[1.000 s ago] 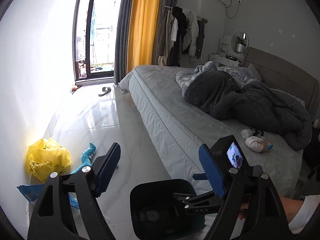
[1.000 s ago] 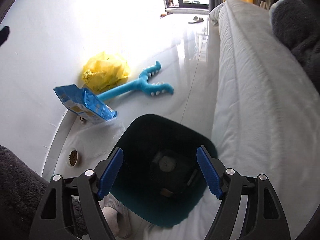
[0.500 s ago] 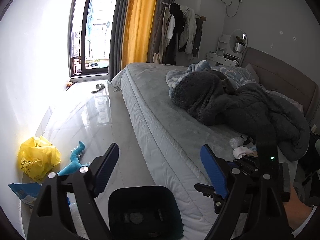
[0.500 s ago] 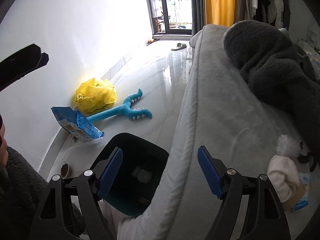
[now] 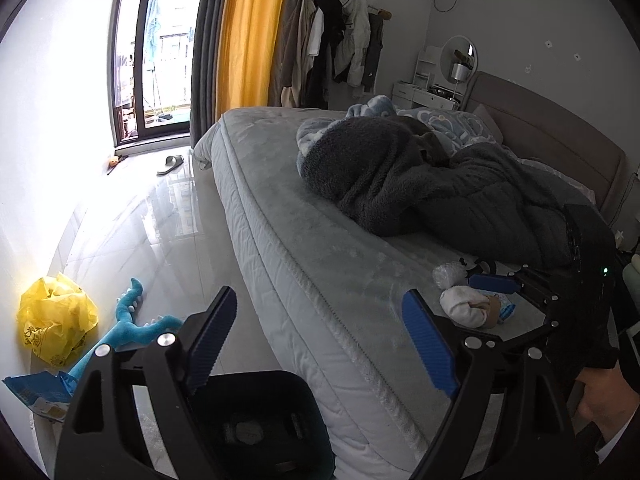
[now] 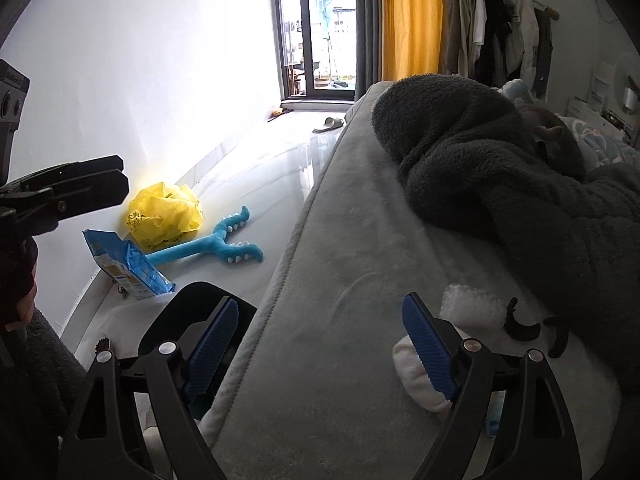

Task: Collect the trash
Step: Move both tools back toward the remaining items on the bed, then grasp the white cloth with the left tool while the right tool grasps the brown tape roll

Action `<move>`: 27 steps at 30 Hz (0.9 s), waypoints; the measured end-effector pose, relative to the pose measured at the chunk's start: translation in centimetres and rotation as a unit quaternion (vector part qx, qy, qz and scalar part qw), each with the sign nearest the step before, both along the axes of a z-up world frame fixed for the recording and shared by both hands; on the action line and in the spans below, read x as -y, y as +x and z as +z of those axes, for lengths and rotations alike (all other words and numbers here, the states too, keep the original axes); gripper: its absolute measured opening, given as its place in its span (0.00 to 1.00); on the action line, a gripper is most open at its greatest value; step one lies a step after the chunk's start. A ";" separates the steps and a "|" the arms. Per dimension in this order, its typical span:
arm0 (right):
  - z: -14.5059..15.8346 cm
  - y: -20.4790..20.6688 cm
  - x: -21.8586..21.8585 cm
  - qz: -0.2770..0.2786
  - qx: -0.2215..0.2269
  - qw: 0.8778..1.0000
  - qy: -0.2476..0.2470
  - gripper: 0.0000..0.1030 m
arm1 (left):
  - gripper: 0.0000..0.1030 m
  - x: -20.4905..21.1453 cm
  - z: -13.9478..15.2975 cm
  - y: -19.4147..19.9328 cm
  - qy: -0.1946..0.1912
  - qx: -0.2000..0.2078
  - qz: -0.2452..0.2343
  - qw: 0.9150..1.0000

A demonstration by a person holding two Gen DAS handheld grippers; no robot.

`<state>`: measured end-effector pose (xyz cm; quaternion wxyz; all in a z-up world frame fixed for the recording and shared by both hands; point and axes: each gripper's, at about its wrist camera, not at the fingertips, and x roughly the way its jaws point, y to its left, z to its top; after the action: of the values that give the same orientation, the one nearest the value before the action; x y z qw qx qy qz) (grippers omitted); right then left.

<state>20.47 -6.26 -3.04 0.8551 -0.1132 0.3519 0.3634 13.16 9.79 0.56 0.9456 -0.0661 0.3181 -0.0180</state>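
Note:
A dark trash bin (image 5: 256,424) stands on the floor beside the bed; its rim also shows in the right wrist view (image 6: 192,300). On the bed lie a white crumpled wad (image 5: 466,306), a clear bubble-wrap piece (image 5: 448,274) and a blue wrapper. In the right wrist view the white wad (image 6: 412,364) and bubble wrap (image 6: 472,304) sit just beyond my right fingertip. My right gripper (image 6: 320,344) is open and empty over the bed edge; it also shows in the left wrist view (image 5: 520,292). My left gripper (image 5: 324,340) is open and empty above the bin.
A yellow plastic bag (image 6: 164,216), a blue snack packet (image 6: 128,268) and a blue toy grabber (image 6: 216,244) lie on the floor by the white wall. A dark fleece blanket (image 5: 420,184) is heaped on the bed (image 5: 304,216). A slipper (image 5: 170,164) lies near the balcony door.
My right gripper has swung from above the bin up and right over the bed toward the white wad. My left gripper has shifted a little, with the bin lower in its view.

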 end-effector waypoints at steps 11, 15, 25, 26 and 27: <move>-0.8 1.1 5.1 0.014 0.024 1.000 -0.005 0.84 | 0.84 4.0 -1.6 3.0 -0.008 -0.023 -0.051 0.998; -1.7 1.9 7.0 0.010 0.014 1.000 0.000 0.85 | 0.84 4.7 -2.8 4.4 -0.030 -0.038 -0.060 0.997; -3.2 3.5 9.9 0.030 -0.014 0.999 0.011 0.85 | 0.84 6.9 -4.9 7.5 -0.055 -0.061 -0.073 0.994; -3.5 3.8 10.3 0.029 -0.019 0.999 0.014 0.85 | 0.84 7.2 -5.1 7.7 -0.055 -0.062 -0.077 0.994; -3.9 4.0 10.7 0.030 -0.026 0.999 0.020 0.85 | 0.84 7.5 -5.2 7.8 -0.054 -0.062 -0.081 0.993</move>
<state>24.51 -16.96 -6.91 0.8366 -0.0970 0.3631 0.3985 20.99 2.27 -4.64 0.9143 -0.0923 0.3794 -0.1072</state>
